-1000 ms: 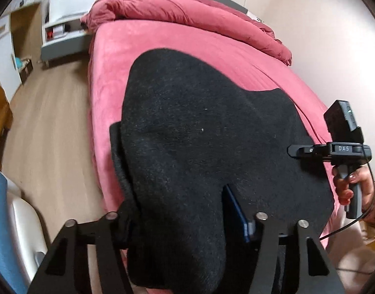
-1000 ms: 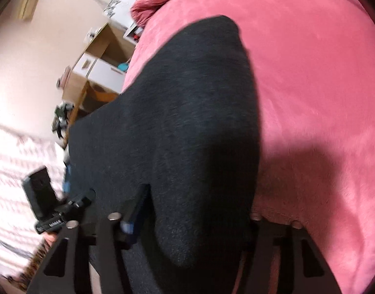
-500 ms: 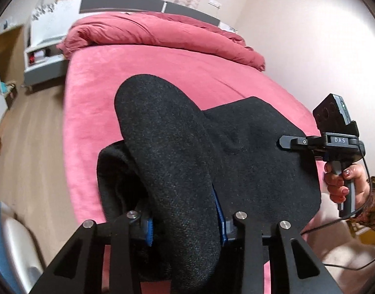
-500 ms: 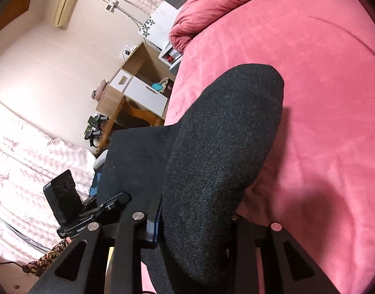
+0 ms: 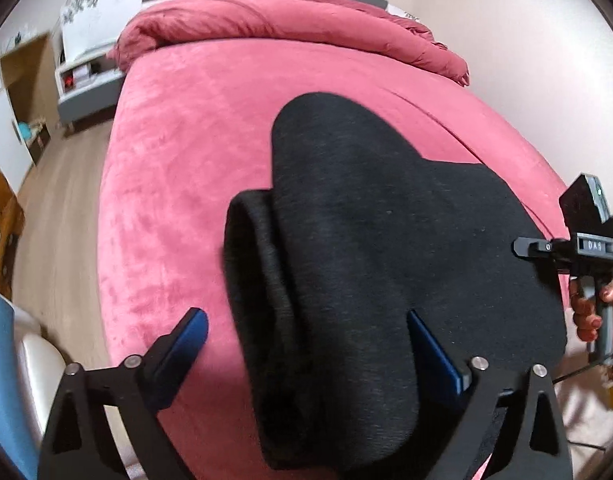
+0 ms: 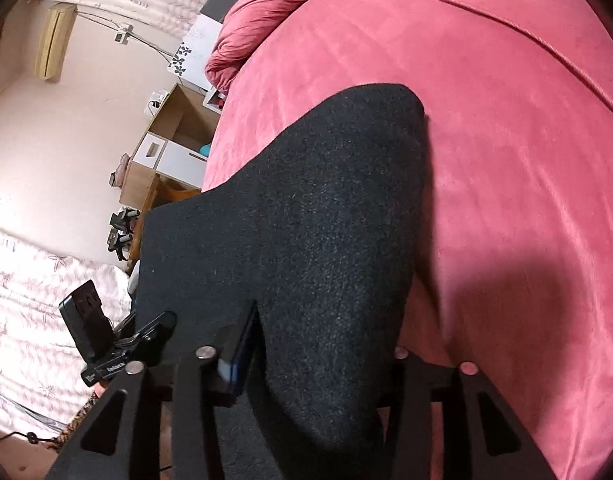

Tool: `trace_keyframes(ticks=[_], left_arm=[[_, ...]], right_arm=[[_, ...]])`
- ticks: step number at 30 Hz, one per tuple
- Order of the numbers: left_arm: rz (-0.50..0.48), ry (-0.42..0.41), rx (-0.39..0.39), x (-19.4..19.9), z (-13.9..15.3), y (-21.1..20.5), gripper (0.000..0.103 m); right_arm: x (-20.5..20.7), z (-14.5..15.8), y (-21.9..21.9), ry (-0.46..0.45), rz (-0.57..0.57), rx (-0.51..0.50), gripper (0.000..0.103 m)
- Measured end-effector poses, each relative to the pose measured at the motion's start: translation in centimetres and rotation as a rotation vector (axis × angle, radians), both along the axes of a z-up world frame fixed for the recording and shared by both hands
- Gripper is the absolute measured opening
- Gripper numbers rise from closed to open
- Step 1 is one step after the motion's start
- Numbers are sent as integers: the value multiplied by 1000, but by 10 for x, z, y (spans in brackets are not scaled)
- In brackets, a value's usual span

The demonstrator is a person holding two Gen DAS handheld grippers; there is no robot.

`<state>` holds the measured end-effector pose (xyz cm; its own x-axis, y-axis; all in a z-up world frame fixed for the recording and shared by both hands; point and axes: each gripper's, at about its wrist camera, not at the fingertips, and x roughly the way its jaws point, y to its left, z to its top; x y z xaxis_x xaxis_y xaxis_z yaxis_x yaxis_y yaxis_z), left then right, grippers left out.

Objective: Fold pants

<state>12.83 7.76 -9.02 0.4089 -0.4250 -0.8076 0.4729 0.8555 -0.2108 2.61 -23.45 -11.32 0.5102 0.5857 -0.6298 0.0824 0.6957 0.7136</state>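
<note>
Pink bed (image 5: pixel 178 184): L gripper (image 5: pixel 306 340) just sprang wide off black pants (image 5: pixel 366 240); R gripper (image 6: pixel 318 344) opening, cloth between.

Black pants (image 5: pixel 378 264) are seen folded on pink bed (image 5: pixel 178 168); left gripper (image 5: pixel 306 340) jaws just opened wide, pads clear of fabric.
</note>
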Motion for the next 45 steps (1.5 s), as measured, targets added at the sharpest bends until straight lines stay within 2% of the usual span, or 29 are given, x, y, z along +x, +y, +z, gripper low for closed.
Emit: trace_keyframes(ticks=[1, 2, 5, 7, 8, 9, 10, 12, 13, 16, 18, 21, 25, 28, 32, 35, 37, 39, 40, 41, 42, 45], left_arm=[[5, 13, -4, 3, -2, 3, 103], [9, 22, -7, 5, -4, 4, 103], [15, 43, -22, 20, -12, -4, 103], [3, 133, -67, 28, -24, -15, 103], [5, 139, -63, 27, -26, -18, 95], [-26, 114, -69, 22, -23, -24, 68], [-49, 78, -60, 16, -16, -30, 61], [-58, 28, -24, 7, -5, -38, 44], [-54, 17, -32, 5, -1, -38, 42], [-39, -4, -71, 2, 12, -36, 39], [-36, -17, -96, 4, 20, -34, 38], [-42, -63, -121, 15, 35, -39, 38], [-35, -96, -151, 46, 52, -56, 38], [-44, -128, -137, 74, 58, -82, 39], [-42, -115, -112, 110, 44, -111, 39], [-37, -101, -46, 133, 24, -131, 41], [-26, -73, -3, 151, 4, -139, 52], [5, -39, -44, 163, -12, -130, 79], [21, -28, -64, 167, -17, -124, 83], [18, -26, -95, 168, -21, -118, 85], [7, -39, -101, 164, -21, -112, 85], [5, -98, -76, 154, -22, -104, 95]], right_arm=[[0, -1, -1, 3, 1, -12, 56], [-1, -3, -3, 9, 0, -23, 59], [0, -8, -11, 19, 1, -6, 60], [3, -11, -12, 21, 1, 6, 60], [5, -12, -10, 25, 0, 3, 60], [10, -13, -6, 38, 4, -5, 60], [14, -10, -1, 32, 15, -13, 42], [17, 2, 10, 4, 37, -106, 35], [17, 15, 19, -35, 69, -169, 32], [14, 39, 21, -92, 74, -141, 30], [13, 55, 24, -135, 84, -163, 29], [16, 82, 27, -213, 98, -221, 29], [27, 110, 2, -298, 55, -208, 29], [47, 122, -20, -343, 35, -236, 29], [79, 113, -50, -367, -6, -263, 29], [105, 84, -71, -325, -46, -267, 30], [123, 54, -83, -243, -62, -305, 32], [135, 23, -92, -147, -91, -328, 38], [137, 7, -103, -133, -122, -257, 46], [135, 2, -111, -161, -142, -186, 47], [133, 0, -114, -183, -146, -159, 46], [131, 3, -107, -211, -108, -227, 46]])
